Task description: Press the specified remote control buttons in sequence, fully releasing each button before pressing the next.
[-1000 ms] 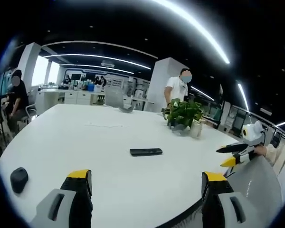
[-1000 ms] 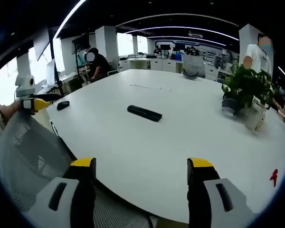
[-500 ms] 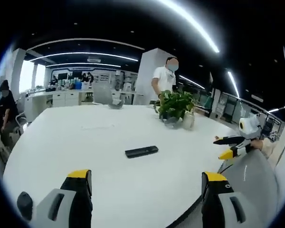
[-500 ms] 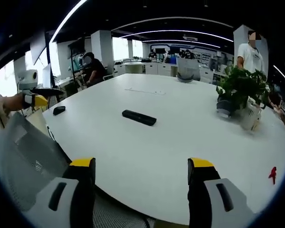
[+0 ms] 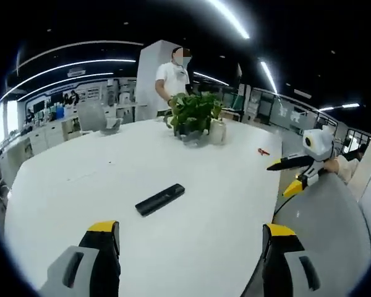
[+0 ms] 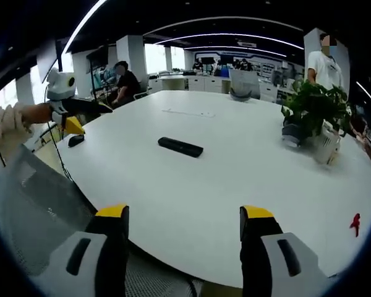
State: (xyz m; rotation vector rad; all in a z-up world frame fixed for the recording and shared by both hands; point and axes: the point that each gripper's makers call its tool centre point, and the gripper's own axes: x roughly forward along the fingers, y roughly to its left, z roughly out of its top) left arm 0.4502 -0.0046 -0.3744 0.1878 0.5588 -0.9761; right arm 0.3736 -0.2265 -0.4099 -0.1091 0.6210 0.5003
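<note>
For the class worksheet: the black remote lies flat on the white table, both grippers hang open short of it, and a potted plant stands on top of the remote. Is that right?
Not quite. The potted plant stands on the white table well apart from the black remote, as the right gripper view shows. The rest holds: left gripper and right gripper hang open short of it.

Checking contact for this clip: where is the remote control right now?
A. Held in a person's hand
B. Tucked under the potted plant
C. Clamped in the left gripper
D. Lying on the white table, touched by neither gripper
D: the remote control lies flat on the white table, apart from both grippers.
</note>
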